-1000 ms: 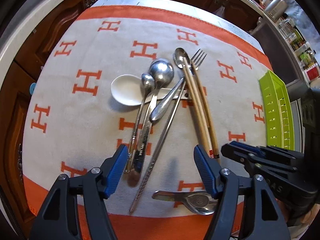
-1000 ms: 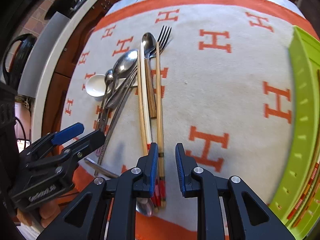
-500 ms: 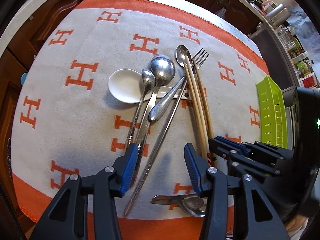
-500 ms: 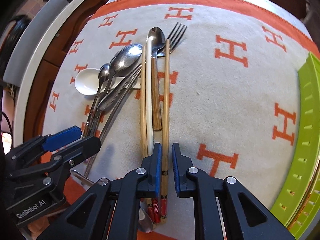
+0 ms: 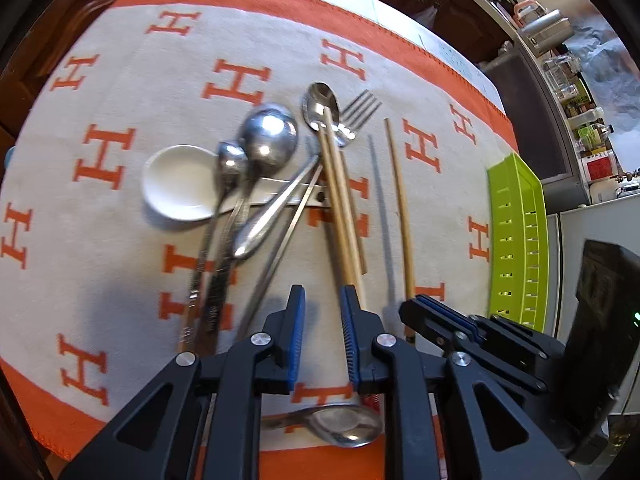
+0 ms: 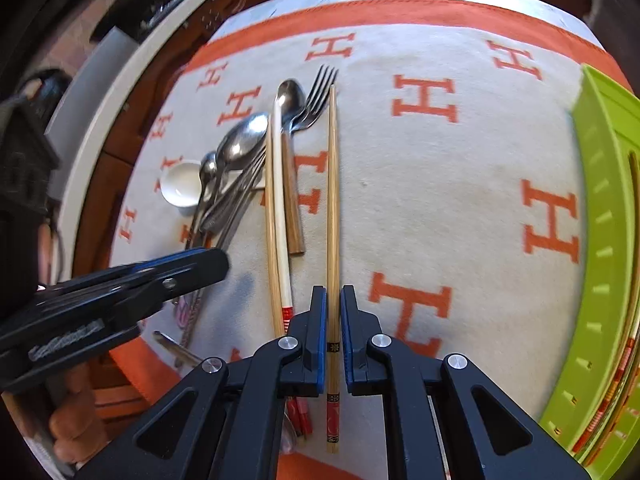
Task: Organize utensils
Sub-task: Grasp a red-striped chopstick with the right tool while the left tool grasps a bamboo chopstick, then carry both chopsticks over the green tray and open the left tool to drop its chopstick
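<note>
A heap of utensils lies on the orange-and-cream cloth (image 5: 120,92): a white ceramic spoon (image 5: 180,182), steel spoons (image 5: 268,136), a fork (image 5: 360,106), and two bamboo chopsticks (image 5: 340,208). My right gripper (image 6: 333,320) is shut on one bamboo chopstick (image 6: 332,184) and holds it apart from the heap, lifted; it shows in the left wrist view (image 5: 400,204) with its shadow on the cloth. My left gripper (image 5: 322,320) hangs over the cloth, its jaws narrowly apart and empty, just left of the two chopsticks' handles. Another steel spoon (image 5: 340,430) lies below it.
A lime-green slotted tray (image 6: 604,216) stands at the right edge of the cloth, with chopsticks inside it; it also shows in the left wrist view (image 5: 518,236). The round table's white rim (image 6: 100,112) and dark wooden cabinets lie beyond the cloth.
My right gripper closed on one chopstick and lifted it to the right, away from the heap. My left gripper's jaws narrowed and it moved right, toward the other chopsticks.
</note>
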Motion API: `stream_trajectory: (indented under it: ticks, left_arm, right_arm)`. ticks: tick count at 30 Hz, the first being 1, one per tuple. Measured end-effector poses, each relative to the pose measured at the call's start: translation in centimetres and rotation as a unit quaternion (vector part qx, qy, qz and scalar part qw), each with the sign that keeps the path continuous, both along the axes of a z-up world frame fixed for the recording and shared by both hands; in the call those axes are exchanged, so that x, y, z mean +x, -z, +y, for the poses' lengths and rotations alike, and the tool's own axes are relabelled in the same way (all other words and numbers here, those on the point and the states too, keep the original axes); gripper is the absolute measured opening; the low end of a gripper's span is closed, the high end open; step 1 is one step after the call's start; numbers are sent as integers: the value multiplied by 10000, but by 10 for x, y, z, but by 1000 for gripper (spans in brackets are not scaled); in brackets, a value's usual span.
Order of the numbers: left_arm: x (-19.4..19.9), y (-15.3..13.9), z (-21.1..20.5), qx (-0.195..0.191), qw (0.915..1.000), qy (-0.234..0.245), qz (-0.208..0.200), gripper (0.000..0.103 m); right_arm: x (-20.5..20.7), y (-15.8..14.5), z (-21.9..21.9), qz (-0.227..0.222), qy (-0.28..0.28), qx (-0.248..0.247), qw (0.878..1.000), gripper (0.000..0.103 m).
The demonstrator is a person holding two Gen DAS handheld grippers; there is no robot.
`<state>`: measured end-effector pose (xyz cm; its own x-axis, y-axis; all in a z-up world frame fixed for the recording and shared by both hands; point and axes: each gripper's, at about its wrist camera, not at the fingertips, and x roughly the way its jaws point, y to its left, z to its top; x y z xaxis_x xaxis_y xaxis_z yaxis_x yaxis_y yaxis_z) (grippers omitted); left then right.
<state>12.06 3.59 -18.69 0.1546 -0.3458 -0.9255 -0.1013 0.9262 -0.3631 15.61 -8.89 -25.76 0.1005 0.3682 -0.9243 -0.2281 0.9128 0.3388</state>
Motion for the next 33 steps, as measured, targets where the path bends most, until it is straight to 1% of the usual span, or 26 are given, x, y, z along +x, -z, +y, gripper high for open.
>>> stream_trajectory:
  ticks: [7, 13, 19, 23, 25, 29, 33]
  left_arm:
    - [9, 17, -17, -46, 9997, 38, 233, 11]
    - [11, 19, -24, 67, 9997, 79, 209, 11]
    - [10, 17, -27, 249, 9995, 75, 199, 11]
    - [12, 22, -32, 417, 9986, 56, 326, 11]
    - [13, 22, -36, 458, 9985, 44, 297, 11]
    - [15, 24, -43, 494, 9984, 4, 287, 7]
    - [12, 22, -42, 418, 9988, -106, 215, 4]
  right_arm:
    - [-8, -12, -30, -45, 184, 238, 9995, 6]
    - [-12, -13, -40, -24, 262, 340, 9991, 6]
    - [-13, -15, -38, -34, 268, 405, 9988, 6]
    - [-14, -14, -38, -2, 272, 434, 9987, 6]
    - [-15, -14, -39, 14, 301, 456, 9985, 6]
    - [-17, -16, -42, -5, 331, 492, 9982, 6]
    - [-18, -17, -46, -17, 369, 529, 9979, 6]
